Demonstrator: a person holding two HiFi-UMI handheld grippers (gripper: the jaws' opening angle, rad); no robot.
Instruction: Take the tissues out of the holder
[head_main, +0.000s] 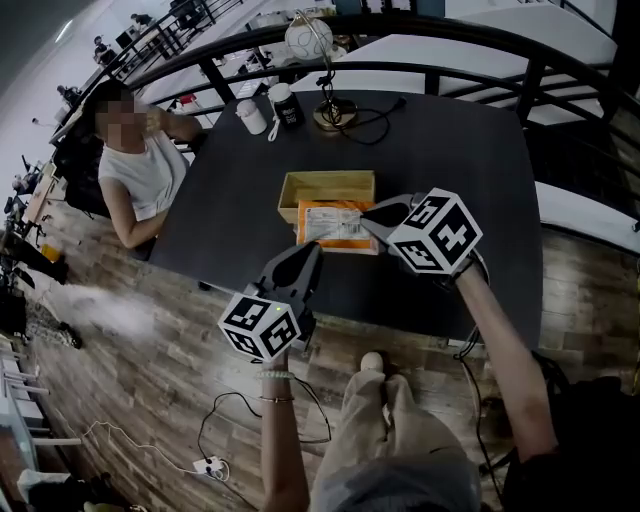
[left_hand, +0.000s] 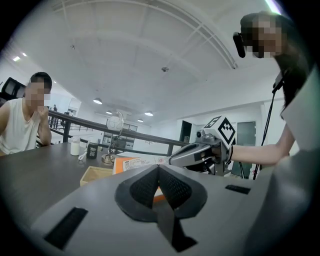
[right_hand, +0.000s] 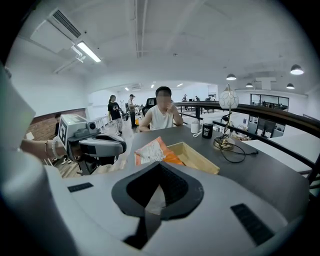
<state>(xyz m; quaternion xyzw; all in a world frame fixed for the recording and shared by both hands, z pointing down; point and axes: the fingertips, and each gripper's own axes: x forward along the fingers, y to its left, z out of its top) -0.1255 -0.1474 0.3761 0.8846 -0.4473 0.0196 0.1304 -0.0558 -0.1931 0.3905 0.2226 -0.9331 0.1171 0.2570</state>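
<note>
Shows a wooden holder (head_main: 327, 176) mid-way along the desk (head_main: 450, 160), bare wood inside. Places 1 orange tissue pack (head_main: 335, 225) flat outside it, touching its near wall. Sets left gripper (head_main: 312, 250) by the pack's near-left corner, jaws together; right gripper (head_main: 368, 213) over its right end, jaws closed. Leaves white cup (head_main: 250, 115), black can (head_main: 288, 105) near the far-left corner.

A dark worktop (head_main: 450, 170) was seen. Near its middle an open wooden holder (head_main: 327, 182) was set, with an orange tissue pack (head_main: 335, 225) just in front, touching it. At the far edge a white cup (head_main: 250, 115), a black can (head_main: 288, 105) and a lamp (head_main: 333, 112) with its cable (head_main: 378, 122) were placed.
</note>
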